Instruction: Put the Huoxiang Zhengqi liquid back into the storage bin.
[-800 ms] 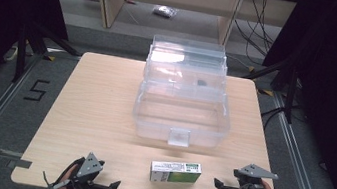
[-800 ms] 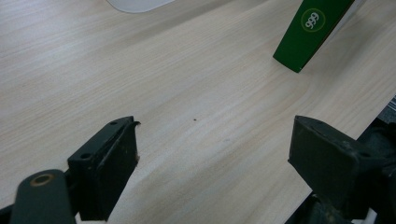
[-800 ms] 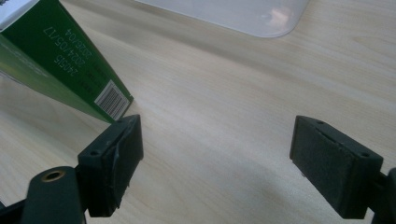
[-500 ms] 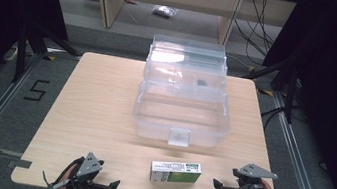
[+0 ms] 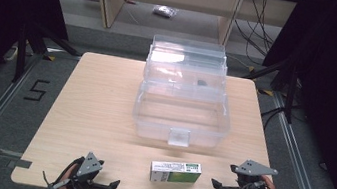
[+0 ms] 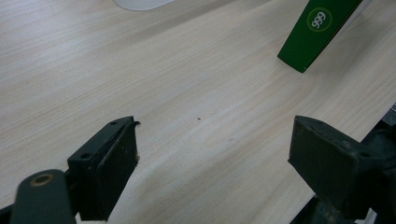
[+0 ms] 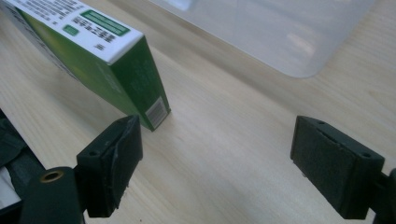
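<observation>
A green and white carton (image 5: pixel 175 172) lies flat near the table's front edge, between the two hands. A clear plastic box (image 5: pixel 182 107) with its lid raised stands open behind it, at the table's middle. My left gripper (image 5: pixel 112 185) rests at the front left, jaws wide apart over bare wood, open (image 6: pixel 212 154); the carton's green end (image 6: pixel 317 30) lies well ahead of it. My right gripper (image 5: pixel 216 185) rests at the front right, pointing at the carton, open (image 7: pixel 215 163); the carton's end (image 7: pixel 140 84) sits just beyond its left jaw, untouched.
The light wooden table (image 5: pixel 98 109) has a notch at its front left corner. The box's latch tab (image 5: pixel 179 137) faces the carton. Shelving and cables lie on the floor beyond the table. A floor mark "5" (image 5: pixel 36 90) is at the left.
</observation>
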### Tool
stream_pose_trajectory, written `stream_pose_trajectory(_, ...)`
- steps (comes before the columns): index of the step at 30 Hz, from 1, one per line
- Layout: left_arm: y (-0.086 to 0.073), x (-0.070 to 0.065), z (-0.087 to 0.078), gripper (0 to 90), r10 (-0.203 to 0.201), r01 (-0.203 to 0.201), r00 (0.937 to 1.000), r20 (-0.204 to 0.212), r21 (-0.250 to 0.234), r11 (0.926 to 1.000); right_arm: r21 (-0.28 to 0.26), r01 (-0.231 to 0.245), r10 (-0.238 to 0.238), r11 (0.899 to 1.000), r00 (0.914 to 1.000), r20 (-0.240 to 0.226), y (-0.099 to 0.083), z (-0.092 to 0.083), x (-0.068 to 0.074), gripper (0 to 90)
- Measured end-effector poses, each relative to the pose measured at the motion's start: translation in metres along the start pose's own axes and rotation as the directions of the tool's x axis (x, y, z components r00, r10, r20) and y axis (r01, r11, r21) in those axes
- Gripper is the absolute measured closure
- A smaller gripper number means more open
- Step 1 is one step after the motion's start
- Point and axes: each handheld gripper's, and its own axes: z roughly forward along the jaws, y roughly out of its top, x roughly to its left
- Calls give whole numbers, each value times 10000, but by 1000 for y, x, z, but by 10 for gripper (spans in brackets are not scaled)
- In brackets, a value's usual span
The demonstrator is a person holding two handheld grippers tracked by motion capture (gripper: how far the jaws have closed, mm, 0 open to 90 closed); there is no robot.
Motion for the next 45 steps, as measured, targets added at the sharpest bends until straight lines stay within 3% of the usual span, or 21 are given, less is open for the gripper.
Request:
stream_pose_trajectory(3, 0, 0, 1, 149, 20, -20, 10000, -23, -42, 10000, 4, 353, -353, 9994, 9994, -68, 7, -3, 2, 181)
stream_pose_trajectory(4, 0, 0, 0, 149, 37, -37, 10000, -21, -36, 10000, 54, 268, -267, 9996, 9996, -127, 9, -4, 5, 181)
stream_pose_trajectory(7, 0, 0, 1, 149, -7, 7, 10000, 30, -14, 10000, 142, 830, -826, 9965, 9963, -257, 18, -6, 7, 180)
stream_pose_trajectory(13, 0, 0, 1, 149, -10, 10, 10000, 21, -31, 10000, 380, 1270, -1251, 9912, 9909, -502, 37, -8, 17, 178)
stream_pose_trajectory(19, 0, 0, 1, 149, -5, 5, 10000, 25, -25, 10000, 379, 2222, -2177, 9743, 9712, -971, 54, -5, 27, 178)
stream_pose_trajectory(24, 0, 0, 1, 149, -23, 23, 10000, 13, -58, 10000, 318, 2497, -2452, 9678, 9637, -1054, 62, -3, 34, 177)
stream_pose_trajectory(28, 0, 1, 1, 149, 71, -71, 10000, 12, -30, 10000, 506, 2856, -2776, 9570, 9525, -1257, 69, 1, 40, 177)
stream_pose_trajectory(30, 0, 1, 2, 149, 71, -71, 10000, -50, 5, 10000, 420, 3160, -3077, 9478, 9413, -1386, 73, 4, 43, 177)
stream_pose_trajectory(32, -1, 0, 1, 149, -8, 8, 10000, 8, -26, 10000, 479, 3133, -3038, 9484, 9418, -1438, 74, 5, 44, 177)
stream_pose_trajectory(40, 0, 0, 2, 149, 33, -33, 10000, 13, -31, 10000, 1024, 3811, -3584, 9189, 9145, -1875, 87, 19, 60, 174)
stream_pose_trajectory(41, -1, 0, 2, 149, -8, 8, 10000, 34, -51, 10000, 1119, 3965, -3704, 9112, 9074, -1988, 89, 22, 61, 175)
stream_pose_trajectory(42, -1, 0, 2, 148, 20, -20, 10000, 2, -18, 10000, 1149, 3976, -3701, 9104, 9064, -2038, 90, 24, 63, 177)
stream_pose_trajectory(43, -1, 0, 1, 149, 6, -6, 10000, 25, -18, 10000, 1276, 3869, -3586, 9132, 9120, -1992, 91, 25, 64, 179)
stream_pose_trajectory(44, -1, 0, 1, 149, 83, -83, 9999, 57, 4, 10000, 1204, 4142, -3855, 9022, 8994, -2059, 93, 29, 64, 179)
stream_pose_trajectory(45, -1, 0, 1, 149, 21, -21, 10000, 41, -57, 10000, 1259, 4163, -3855, 9005, 8980, -2124, 94, 30, 65, 179)
